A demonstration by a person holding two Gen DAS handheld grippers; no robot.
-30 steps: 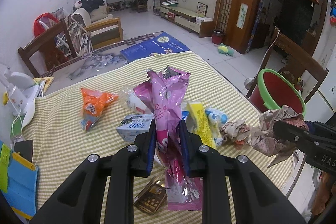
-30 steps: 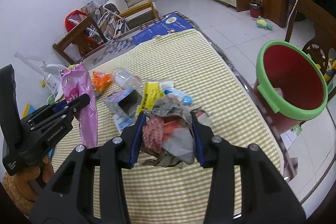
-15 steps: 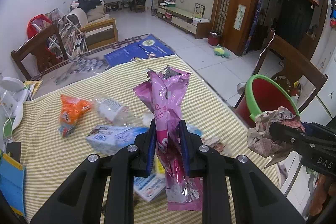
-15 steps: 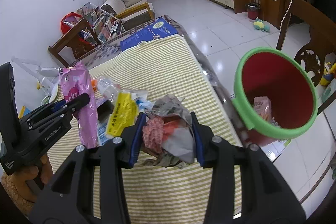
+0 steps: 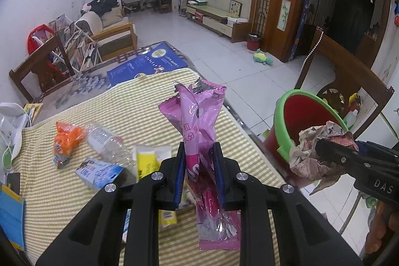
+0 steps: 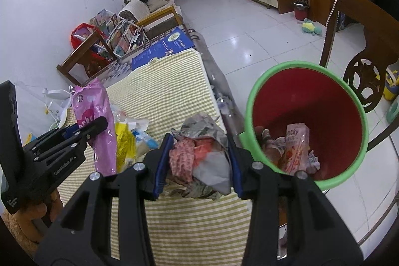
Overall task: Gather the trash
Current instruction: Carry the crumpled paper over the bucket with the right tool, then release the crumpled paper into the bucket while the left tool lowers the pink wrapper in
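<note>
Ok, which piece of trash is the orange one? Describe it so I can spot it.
On the striped tablecloth, look to the far left of the litter pile. The crumpled orange snack wrapper lies beside the clear plastic bottle, the only orange piece there.

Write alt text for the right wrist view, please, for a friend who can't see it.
The right gripper clamps crumpled paper between its fingers beside a red bin with a green rim already holding trash. At left, the left gripper holds a pink wrapper over a striped tablecloth.
</note>
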